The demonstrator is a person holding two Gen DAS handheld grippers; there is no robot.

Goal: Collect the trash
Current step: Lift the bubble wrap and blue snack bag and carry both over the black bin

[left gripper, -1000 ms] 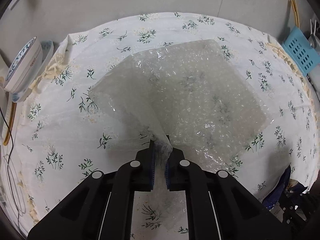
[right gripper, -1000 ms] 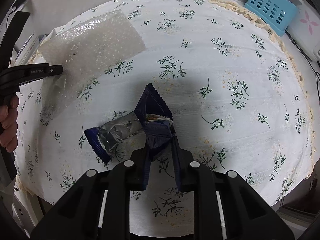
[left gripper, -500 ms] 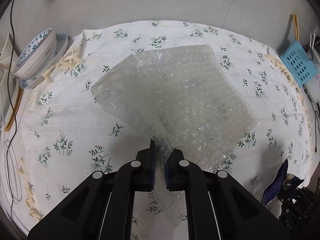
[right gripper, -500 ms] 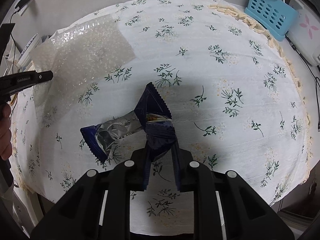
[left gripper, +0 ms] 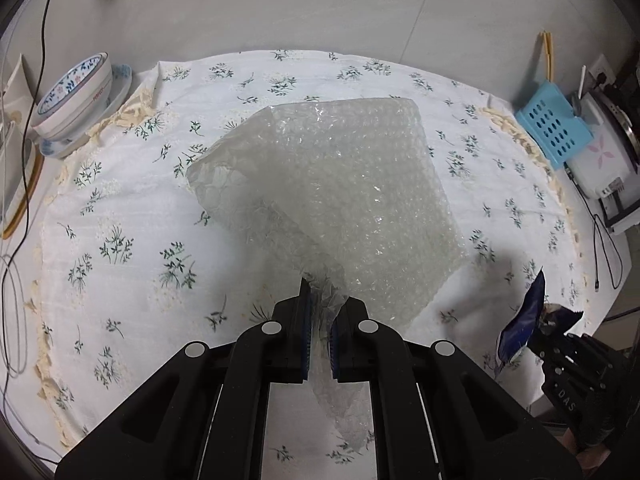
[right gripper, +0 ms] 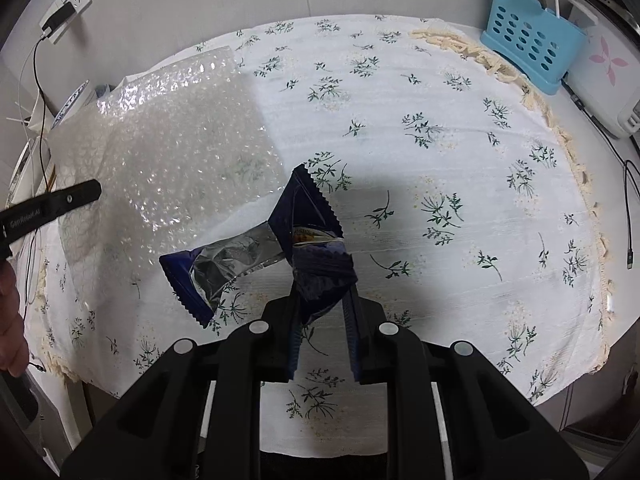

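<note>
Left wrist view, left to right: bowl [left gripper: 74,94] stacked on plate [left gripper: 116,88] at 10 o'clock, off the floral tablecloth [left gripper: 120,208]. Left gripper [left gripper: 320,320] at 6 o'clock, jaws narrow, pinched on a bunched corner of the bubble wrap [left gripper: 340,184]; sheet fanned out toward 12 above the cloth, one tail drooping under the jaws. Blue basket [left gripper: 554,124] at 2 o'clock, white appliance [left gripper: 604,160] just beside it. Right gripper at 4 o'clock edge, dark wrapper in its tips. Right wrist view: left gripper arm at 9 o'clock, bubble wrap [right gripper: 168,148] spread toward 10–11. Right gripper [right gripper: 322,308] at 6 o'clock, jaws part closed, clamped on crumpled blue snack wrapper [right gripper: 312,248]; torn foil end [right gripper: 216,268] sticking out toward 8. Basket [right gripper: 528,52] at 1 o'clock.
</note>
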